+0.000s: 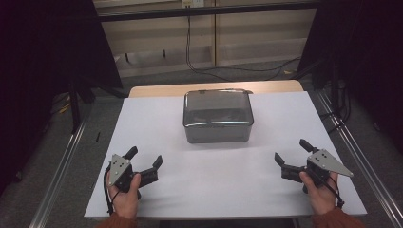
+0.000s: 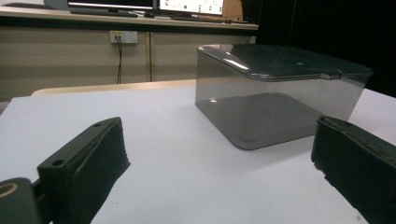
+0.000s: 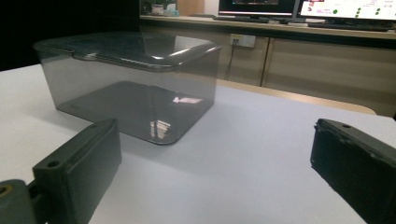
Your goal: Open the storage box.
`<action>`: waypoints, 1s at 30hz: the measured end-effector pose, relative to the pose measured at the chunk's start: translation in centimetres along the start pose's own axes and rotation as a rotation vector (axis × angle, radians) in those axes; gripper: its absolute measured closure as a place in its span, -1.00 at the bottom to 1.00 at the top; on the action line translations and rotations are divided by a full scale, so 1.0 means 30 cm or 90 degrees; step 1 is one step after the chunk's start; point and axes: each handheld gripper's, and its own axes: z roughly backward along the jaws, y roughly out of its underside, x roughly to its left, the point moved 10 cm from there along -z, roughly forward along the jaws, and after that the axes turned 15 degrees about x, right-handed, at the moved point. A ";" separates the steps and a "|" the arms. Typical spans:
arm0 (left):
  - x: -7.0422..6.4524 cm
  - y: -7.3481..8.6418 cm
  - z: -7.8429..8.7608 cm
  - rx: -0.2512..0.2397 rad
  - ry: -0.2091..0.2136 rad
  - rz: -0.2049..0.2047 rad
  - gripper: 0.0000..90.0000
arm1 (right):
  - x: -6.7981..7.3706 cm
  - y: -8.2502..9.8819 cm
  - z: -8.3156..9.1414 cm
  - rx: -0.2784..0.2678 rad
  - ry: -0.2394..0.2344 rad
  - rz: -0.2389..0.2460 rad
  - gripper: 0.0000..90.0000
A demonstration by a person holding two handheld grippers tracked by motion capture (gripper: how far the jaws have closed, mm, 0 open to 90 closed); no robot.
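Two black two-jaw grippers sit low over the white rectangular tabletop (image 1: 228, 185), the left gripper (image 1: 145, 158) at the near left with jaws spread wide and empty, the lidded smoky-grey translucent plastic box (image 1: 217, 116) resting centre-far between them, and the right gripper (image 1: 292, 151) at the near right equally released.

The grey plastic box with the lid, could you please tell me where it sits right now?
In the high view, the grey plastic box stands on the white table, at the centre towards its far edge, ahead of and between the left hand-held gripper and the right hand-held gripper.

The box (image 1: 217, 116) sits mid-table (image 1: 157, 114), beyond both claws.
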 end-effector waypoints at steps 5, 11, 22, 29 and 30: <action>-0.003 0.002 0.008 0.000 0.005 0.001 -0.93 | 0.029 -0.003 -0.013 0.003 -0.019 0.012 -0.98; -0.013 0.002 0.013 0.000 0.011 -0.008 -0.93 | 0.068 -0.007 -0.037 0.008 -0.040 0.025 -0.99; -0.012 0.005 0.012 0.007 0.008 -0.009 -0.93 | 0.113 -0.030 -0.082 0.012 -0.068 0.036 -0.98; -0.015 0.003 0.001 0.011 0.016 -0.009 -0.93 | 0.159 -0.063 -0.107 0.010 -0.082 0.060 -0.99; -0.017 0.001 0.002 0.009 0.020 -0.007 -0.93 | 0.165 -0.072 -0.112 0.006 -0.082 0.064 -0.99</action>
